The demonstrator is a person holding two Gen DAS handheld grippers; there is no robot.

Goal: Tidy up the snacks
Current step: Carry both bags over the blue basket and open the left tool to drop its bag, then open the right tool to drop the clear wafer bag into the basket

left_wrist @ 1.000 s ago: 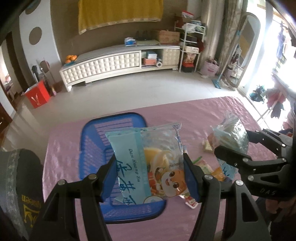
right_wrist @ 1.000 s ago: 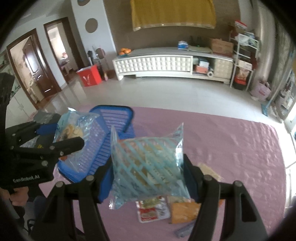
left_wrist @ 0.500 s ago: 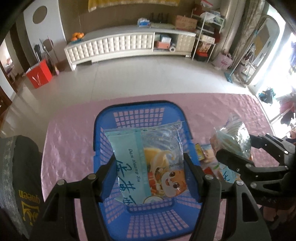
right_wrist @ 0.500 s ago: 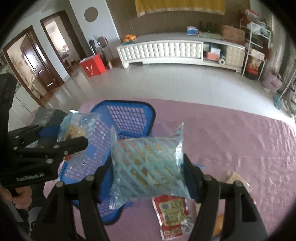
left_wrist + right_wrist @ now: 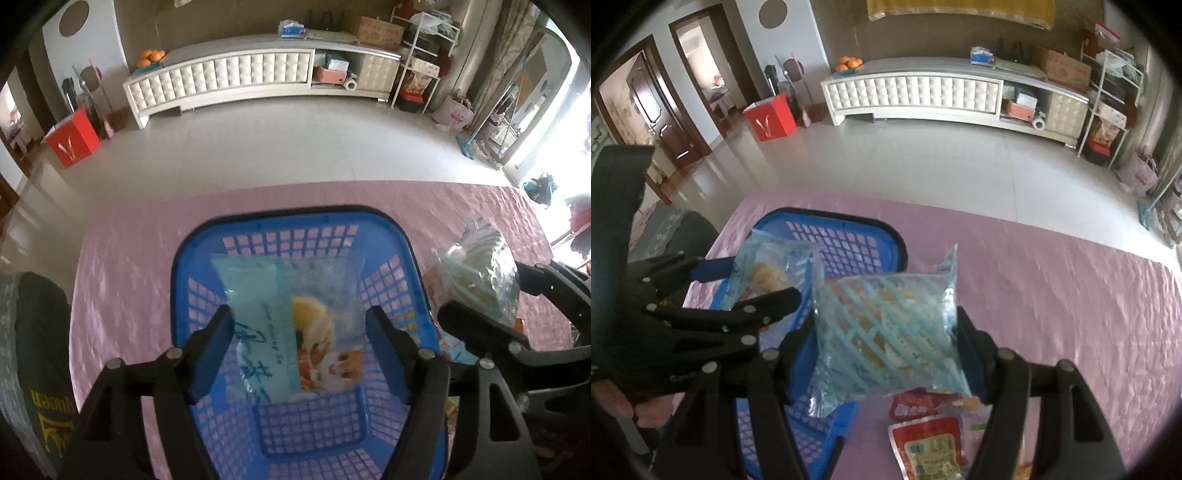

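Note:
A blue plastic basket [image 5: 295, 216] stands on the pink tablecloth [image 5: 129, 258]. My left gripper [image 5: 299, 325] hangs over it, pointing steeply down. Its jaws are opening, and a clear snack bag with a cartoon animal [image 5: 291, 314] sits loose between them above the basket floor; the pads look just off its edges. My right gripper [image 5: 886, 325] is shut on a clear bag with a pale-blue lattice print [image 5: 886, 321], held over the basket's right rim [image 5: 882, 229]. In the left wrist view that lattice bag [image 5: 476, 266] and right gripper [image 5: 484, 291] show at the right.
Red snack packets [image 5: 931, 446] lie on the cloth [image 5: 1052, 295] just right of the basket, under the right gripper. A dark chair back with yellow lettering [image 5: 37, 369] stands at the table's left. Beyond the far table edge is tiled floor.
Both grippers moved forward and down, so the basket now lies under the left one. The left jaws widened and the cartoon bag came loose. The right grip is unchanged.

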